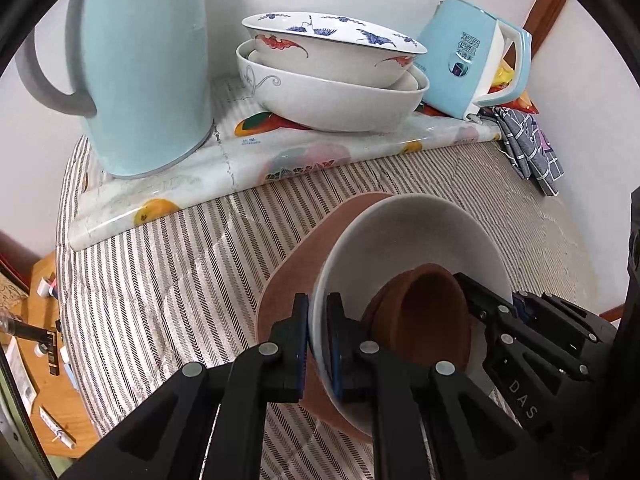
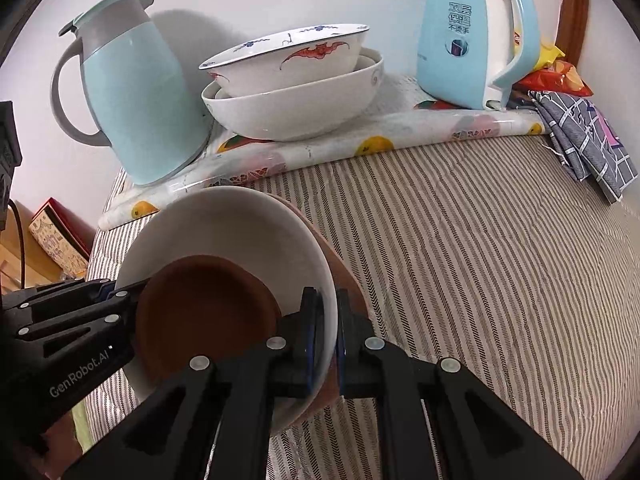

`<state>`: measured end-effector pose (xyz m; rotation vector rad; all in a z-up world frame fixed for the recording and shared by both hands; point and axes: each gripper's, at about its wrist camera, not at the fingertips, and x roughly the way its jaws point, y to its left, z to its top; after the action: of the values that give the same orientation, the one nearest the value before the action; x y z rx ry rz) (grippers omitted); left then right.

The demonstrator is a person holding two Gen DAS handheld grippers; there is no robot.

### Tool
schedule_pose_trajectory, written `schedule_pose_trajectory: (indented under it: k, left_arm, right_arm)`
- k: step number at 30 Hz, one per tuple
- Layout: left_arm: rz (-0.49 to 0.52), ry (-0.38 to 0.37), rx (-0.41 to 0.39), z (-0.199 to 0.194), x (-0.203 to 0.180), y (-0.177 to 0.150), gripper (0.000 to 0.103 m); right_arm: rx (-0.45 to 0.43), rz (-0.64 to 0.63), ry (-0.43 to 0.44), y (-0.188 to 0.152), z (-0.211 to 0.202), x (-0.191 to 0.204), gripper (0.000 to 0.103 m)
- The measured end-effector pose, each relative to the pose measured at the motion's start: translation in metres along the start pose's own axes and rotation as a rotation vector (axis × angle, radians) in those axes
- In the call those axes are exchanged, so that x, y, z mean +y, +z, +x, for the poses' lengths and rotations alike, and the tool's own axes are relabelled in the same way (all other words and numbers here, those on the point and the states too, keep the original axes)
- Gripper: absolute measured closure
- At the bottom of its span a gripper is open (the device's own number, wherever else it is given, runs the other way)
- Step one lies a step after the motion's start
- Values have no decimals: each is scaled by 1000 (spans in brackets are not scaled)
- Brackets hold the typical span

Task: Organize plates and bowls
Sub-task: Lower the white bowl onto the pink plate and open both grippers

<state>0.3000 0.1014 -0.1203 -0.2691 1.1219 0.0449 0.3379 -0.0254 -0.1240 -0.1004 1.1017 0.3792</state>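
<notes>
A white bowl [image 1: 408, 236] [image 2: 224, 228] holds a small brown dish [image 1: 432, 316] [image 2: 208, 308] and rests on a brown plate [image 1: 304, 248] [image 2: 340, 268]. My left gripper [image 1: 318, 340] is shut on the white bowl's left rim. My right gripper [image 2: 328, 336] is shut on its right rim, and shows at the right of the left wrist view [image 1: 520, 320]. At the back, a painted bowl [image 1: 332, 48] [image 2: 288, 56] sits nested in a larger white bowl [image 1: 328, 100] [image 2: 296, 108].
A pale blue jug [image 1: 144, 60] [image 2: 136, 96] stands back left and a blue kettle [image 1: 472, 60] [image 2: 464, 36] back right, both on a fruit-print mat [image 1: 240, 160] [image 2: 400, 132]. A grey checked cloth [image 1: 532, 148] [image 2: 584, 140] lies right. Striped tablecloth [image 1: 160, 264] [image 2: 480, 260] covers the table.
</notes>
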Motion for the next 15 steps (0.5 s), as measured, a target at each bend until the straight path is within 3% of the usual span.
schedule_pose_trajectory:
  k: [7,11,15]
  left_arm:
    - [12,12,-10,-4,0,-1,93]
    - [18,22,-27,-12,1,-1,92]
    - [6,14,-22,-15,3,-3,91]
  right_arm:
    - [15,-20,2,1,0,3,94]
    - [-18,-17,-14,2,-10,2,93]
    - [-28,-13,-23,4,-20,2,88]
